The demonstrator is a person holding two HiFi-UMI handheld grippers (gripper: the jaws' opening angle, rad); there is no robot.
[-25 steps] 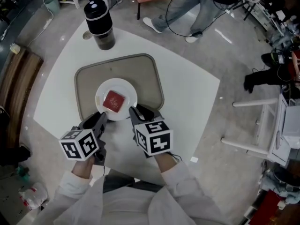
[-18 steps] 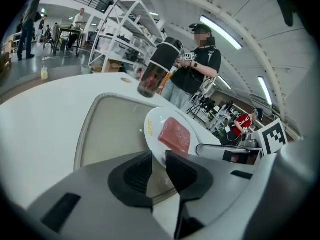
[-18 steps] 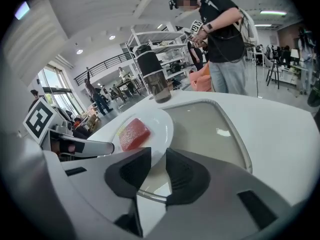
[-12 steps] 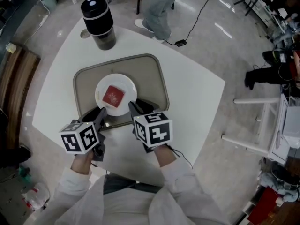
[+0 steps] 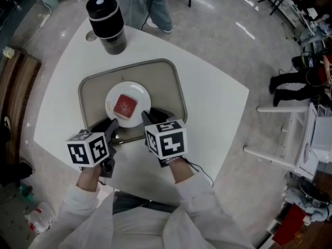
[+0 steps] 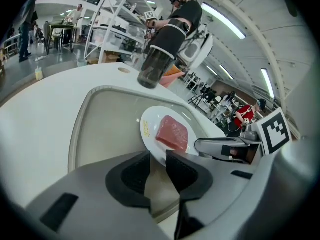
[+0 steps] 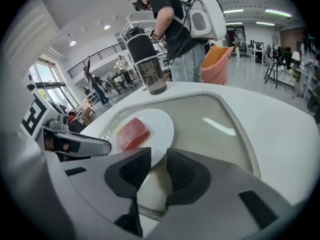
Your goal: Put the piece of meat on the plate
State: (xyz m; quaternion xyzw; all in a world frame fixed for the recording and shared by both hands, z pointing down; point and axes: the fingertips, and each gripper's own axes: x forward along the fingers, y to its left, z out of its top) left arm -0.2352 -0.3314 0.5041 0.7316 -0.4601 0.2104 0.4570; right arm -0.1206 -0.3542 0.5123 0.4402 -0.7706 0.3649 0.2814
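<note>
- My left hand-held gripper sat nearest me, at the plate's near-left rim. Its jaws stood apart with a narrow gap and gripped nothing. In its own view only tray bottom and the edge of the plate showed through the gap.
- My right hand-held gripper hovered at the plate's near-right rim, level with the left one. Its jaws were apart by about the same amount and empty, their tips just short of the rim.
- Both pointed steeply down toward the plate, and each marker cube faced up at my head camera.
- The white plate lay flat between and just beyond the two sets of jaws.
- The piece of meat, a red square slab, lay flat on the plate, close to its centre and clear of both hand-held grippers.
- The grey tray carried the plate in its near half. Bare tray floor ran on beyond the plate and to its right.
- The white surface carried the tray and spread wide to the plate's right.
- A dark tumbler with a black lid stood upright beyond the plate, off the tray's far edge.
- A person wearing a backpack stood beyond the plate, past the tumbler and the surface.
</note>
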